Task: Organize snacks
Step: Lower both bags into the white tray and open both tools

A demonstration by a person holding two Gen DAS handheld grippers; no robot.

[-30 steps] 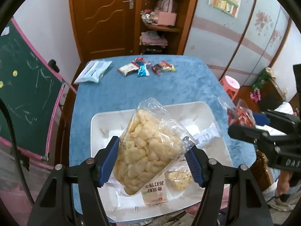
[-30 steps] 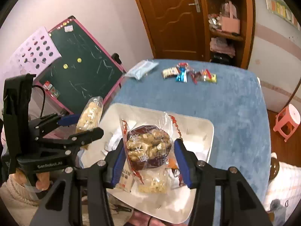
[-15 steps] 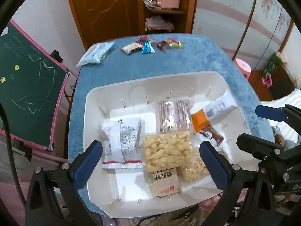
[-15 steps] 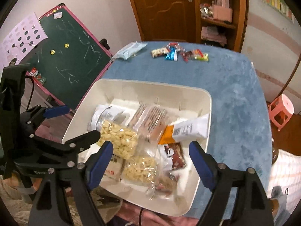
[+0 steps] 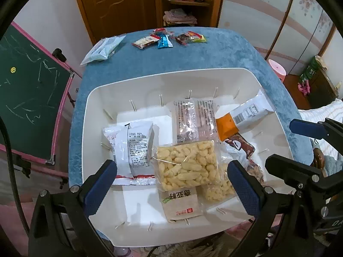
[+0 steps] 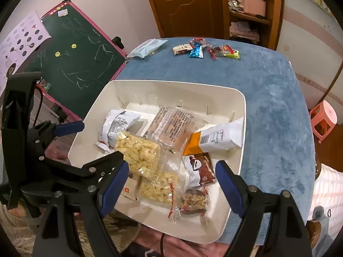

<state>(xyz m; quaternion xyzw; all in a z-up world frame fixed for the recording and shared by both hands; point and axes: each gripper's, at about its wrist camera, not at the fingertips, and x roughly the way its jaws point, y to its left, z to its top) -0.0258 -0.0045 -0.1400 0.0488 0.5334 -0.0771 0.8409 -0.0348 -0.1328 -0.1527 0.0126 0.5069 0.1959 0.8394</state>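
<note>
left gripper: jaws spread wide, nothing pinched
right gripper: jaws spread, nothing pinched
puffed corn bag: laid flat in white bin
nut packet: laid at bin's near edge

Below the left tongs, the bin is smooth, matt white plastic. The puff bag between their pads is clear, glossy film; the packet under it looks like matt brown paper. The pads are textured blue rubber on black plastic arms. Beyond the bin, the bench wears fuzzy blue cloth. The door behind is glossy wood.
</note>
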